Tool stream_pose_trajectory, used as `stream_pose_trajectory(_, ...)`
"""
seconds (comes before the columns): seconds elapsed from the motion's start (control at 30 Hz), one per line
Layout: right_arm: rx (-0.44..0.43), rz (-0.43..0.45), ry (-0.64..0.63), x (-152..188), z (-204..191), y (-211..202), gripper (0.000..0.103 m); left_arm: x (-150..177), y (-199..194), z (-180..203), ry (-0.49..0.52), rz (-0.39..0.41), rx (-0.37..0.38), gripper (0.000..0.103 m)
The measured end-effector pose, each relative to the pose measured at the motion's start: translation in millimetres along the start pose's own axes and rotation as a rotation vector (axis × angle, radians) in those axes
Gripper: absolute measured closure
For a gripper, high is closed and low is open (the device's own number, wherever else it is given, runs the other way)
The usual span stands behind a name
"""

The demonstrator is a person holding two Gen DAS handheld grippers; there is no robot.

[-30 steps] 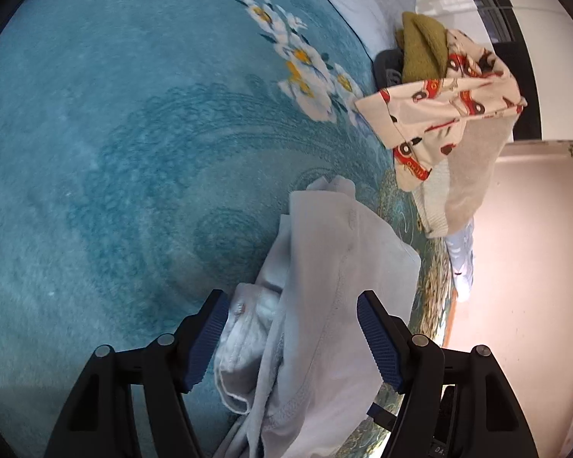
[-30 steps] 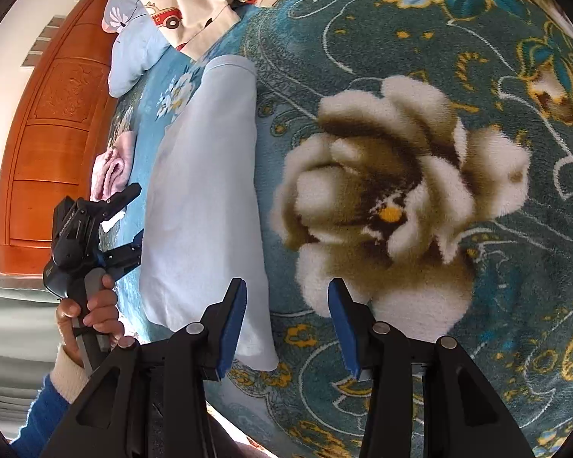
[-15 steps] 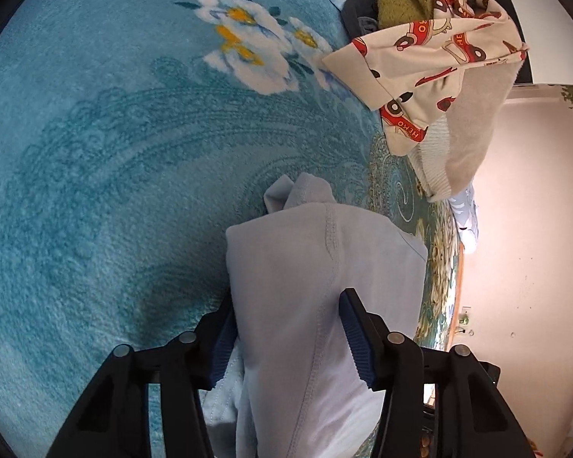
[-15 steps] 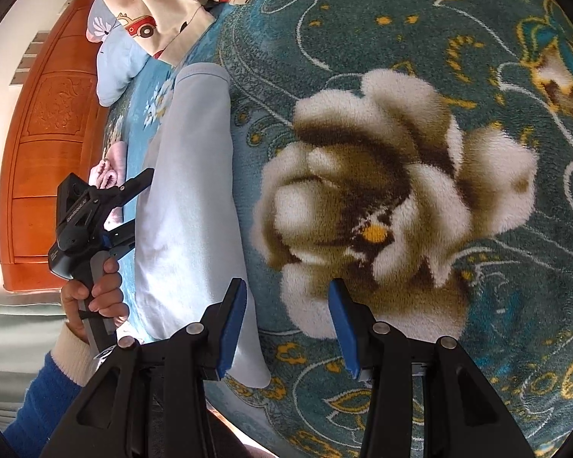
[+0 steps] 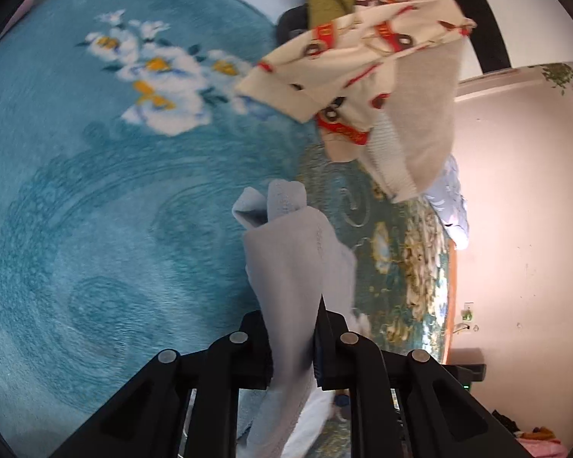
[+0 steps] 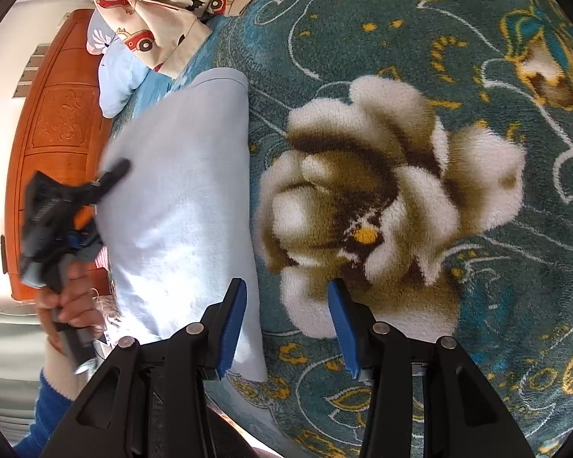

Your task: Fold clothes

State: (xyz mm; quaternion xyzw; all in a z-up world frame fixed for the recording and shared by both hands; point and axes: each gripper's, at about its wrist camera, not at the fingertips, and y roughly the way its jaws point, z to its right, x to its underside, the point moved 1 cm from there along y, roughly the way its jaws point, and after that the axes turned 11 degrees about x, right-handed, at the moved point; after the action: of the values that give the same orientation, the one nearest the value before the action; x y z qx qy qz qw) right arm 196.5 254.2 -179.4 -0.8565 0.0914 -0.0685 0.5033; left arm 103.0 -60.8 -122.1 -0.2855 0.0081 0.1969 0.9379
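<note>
Teal plush blanket (image 6: 420, 57) with big cream flowers, spread over a bed; carved wooden headboard (image 6: 53, 145) behind, pink wall to one side. Pale blue garment (image 6: 179, 206) stretched long across the blanket, one end bunched up and rising into the left gripper (image 5: 292, 337); jaws closing there, cloth plainly pinched between the pads, hem trailing down below them. Seen from the right wrist view, same gripper blurred at the garment's far edge, a hand (image 6: 70, 301) in a blue sleeve wrapped round its handle. Right gripper (image 6: 286, 328) parked over the near end, jaws apart, nothing between them; left pad just over the garment's edge, right pad over the flower pattern. Heap of unfolded clothes (image 5: 366, 65) farther up the bed: cream fabric printed with red cars, an olive piece, a beige knit; untouched, well apart from the blue one.

Step in hand, judging by the lay: picking up one end to fold the blue garment over on itself. Next move likely calls for a firm left-hand pinch first; then carrying that end across toward the near end, keeping the layers flat; possibly pinning the near edge with the right gripper against sliding on the plush.
</note>
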Motion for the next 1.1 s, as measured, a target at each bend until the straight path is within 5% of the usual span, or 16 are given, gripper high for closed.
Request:
stream_pose_trajectory(0.13, -0.012, 0.034, -0.003, -1, 0, -13, 0.057, -9, -21, 47, 0.012, 0.071, 0.095, 0.088)
stream_pose_trajectory(0.27, -0.017, 0.062, -0.005, -1, 3, -23, 0.057, -6, -85, 21, -0.153, 0.334, 0.184, 0.088)
stream_pose_trajectory(0.4, -0.025, 0.066, -0.018, 1, -2, -19, 0.057, 18, -135, -61, -0.345, 0.532, 0.043, 0.088)
stream_pose_trajectory(0.5, -0.054, 0.048, -0.049, 0, -18, -10, 0.057, 46, -158, -120, -0.478, 0.584, -0.081, 0.088)
stream_pose_trajectory(0.7, -0.162, 0.035, -0.113, -12, -69, 20, 0.057, 97, -173, -183, -0.66, 0.667, -0.017, 0.087)
stream_pose_trajectory(0.87, -0.197, 0.033, -0.127, -40, -113, 61, 0.057, 109, -173, -194, -0.681, 0.699, 0.062, 0.087)
stream_pose_trajectory(1.1, -0.131, 0.046, -0.157, -76, -141, 95, 0.057, 107, -173, -193, -0.599, 0.679, 0.038, 0.087)
